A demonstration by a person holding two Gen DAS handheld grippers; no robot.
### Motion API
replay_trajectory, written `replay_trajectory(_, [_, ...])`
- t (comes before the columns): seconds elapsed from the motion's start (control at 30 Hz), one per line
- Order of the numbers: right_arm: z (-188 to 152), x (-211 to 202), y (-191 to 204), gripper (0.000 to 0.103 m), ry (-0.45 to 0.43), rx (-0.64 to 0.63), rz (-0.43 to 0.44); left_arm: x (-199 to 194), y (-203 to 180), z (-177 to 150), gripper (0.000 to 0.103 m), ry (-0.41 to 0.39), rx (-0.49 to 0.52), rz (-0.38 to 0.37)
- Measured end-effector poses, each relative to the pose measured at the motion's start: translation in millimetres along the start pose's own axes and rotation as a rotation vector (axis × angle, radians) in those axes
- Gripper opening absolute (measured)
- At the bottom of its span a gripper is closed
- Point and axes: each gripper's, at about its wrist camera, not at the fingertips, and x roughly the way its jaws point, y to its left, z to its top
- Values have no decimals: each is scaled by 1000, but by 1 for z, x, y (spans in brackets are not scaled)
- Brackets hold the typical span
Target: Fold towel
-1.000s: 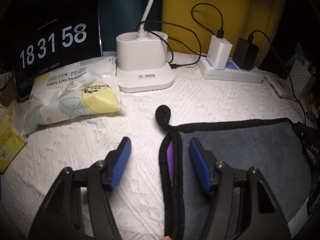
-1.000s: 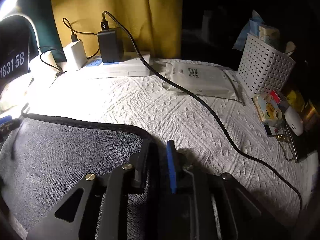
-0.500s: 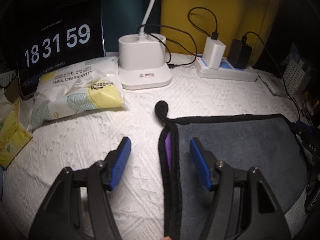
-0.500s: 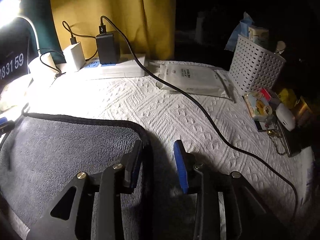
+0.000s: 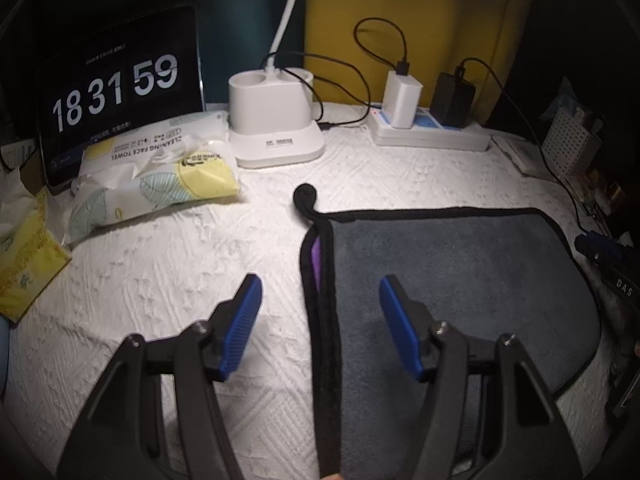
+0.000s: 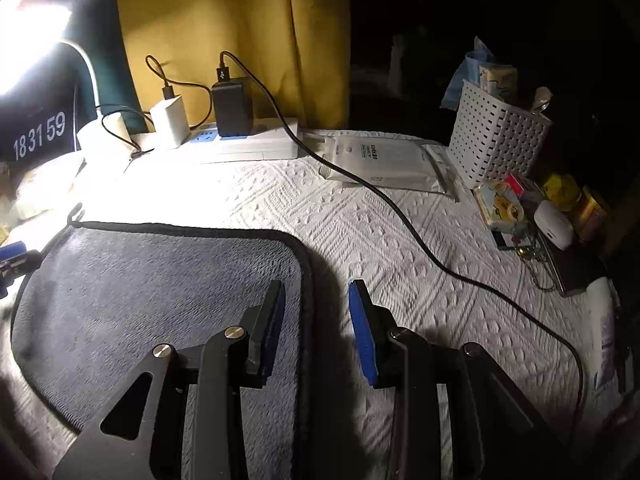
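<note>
A grey towel (image 5: 452, 276) with black trim lies folded flat on the white textured cloth; a purple layer shows at its left edge. It also shows in the right wrist view (image 6: 152, 280). My left gripper (image 5: 320, 296) is open and empty, its jaws straddling the towel's left edge just above it. My right gripper (image 6: 316, 300) is open and empty, its jaws straddling the towel's right edge. The towel's hanging loop (image 5: 306, 196) lies at its far left corner.
At the back stand a clock display (image 5: 116, 88), a wipes pack (image 5: 152, 168), a white lamp base (image 5: 276, 128) and a power strip (image 5: 432, 132) with chargers. A black cable (image 6: 420, 240) crosses the cloth right of the towel. A white basket (image 6: 496, 140), a flat white pack (image 6: 384, 160) and small items sit at the right.
My right gripper opened from shut on the towel's right edge and let it go. Both grippers drew back a little. The towel lies still.
</note>
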Motion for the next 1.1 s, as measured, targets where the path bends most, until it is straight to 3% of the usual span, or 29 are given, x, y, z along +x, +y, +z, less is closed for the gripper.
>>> replay_trajectory(1.1, [-37, -79, 24, 35, -32, -15, 21, -71, -2, -48, 63, -51, 9, -80])
